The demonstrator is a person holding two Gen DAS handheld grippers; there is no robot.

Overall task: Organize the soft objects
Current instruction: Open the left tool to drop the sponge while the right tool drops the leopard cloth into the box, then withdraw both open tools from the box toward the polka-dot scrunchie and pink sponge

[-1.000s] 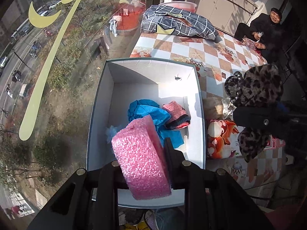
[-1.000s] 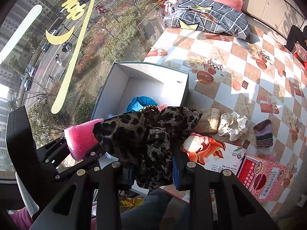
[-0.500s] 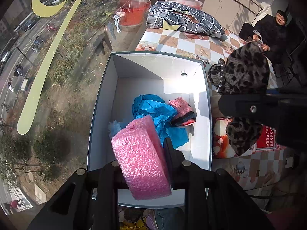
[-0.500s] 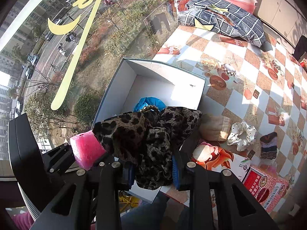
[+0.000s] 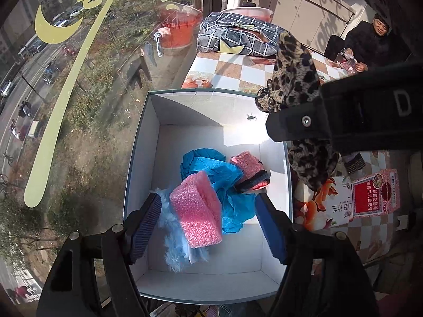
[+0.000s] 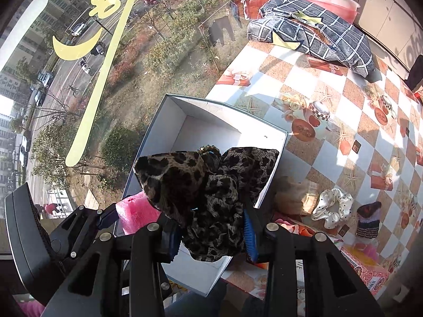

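Note:
A white open box (image 5: 148,137) stands at the table edge by the window. My left gripper (image 5: 208,227) is open above it. The pink foam block (image 5: 198,208) lies between the spread fingers, resting on a blue cloth (image 5: 211,163) and a pale blue fluffy item (image 5: 171,248). A pink knit piece (image 5: 249,169) lies beside them. My right gripper (image 6: 211,235) is shut on a leopard-print cloth (image 6: 201,185), held over the box's right rim (image 6: 275,163); it also shows in the left wrist view (image 5: 296,79).
On the checkered table (image 6: 330,100) lie a white scrunchie (image 6: 334,203), a beige soft item (image 6: 293,195), a dark knit piece (image 6: 367,219), printed cartons (image 5: 375,195) and a plaid cushion (image 6: 317,34). A seated person (image 5: 370,42) is at the far right. Window glass is on the left.
My left gripper has opened and let go of the pink foam block, which now lies in the box. My right gripper with the leopard cloth has moved over the box's right rim.

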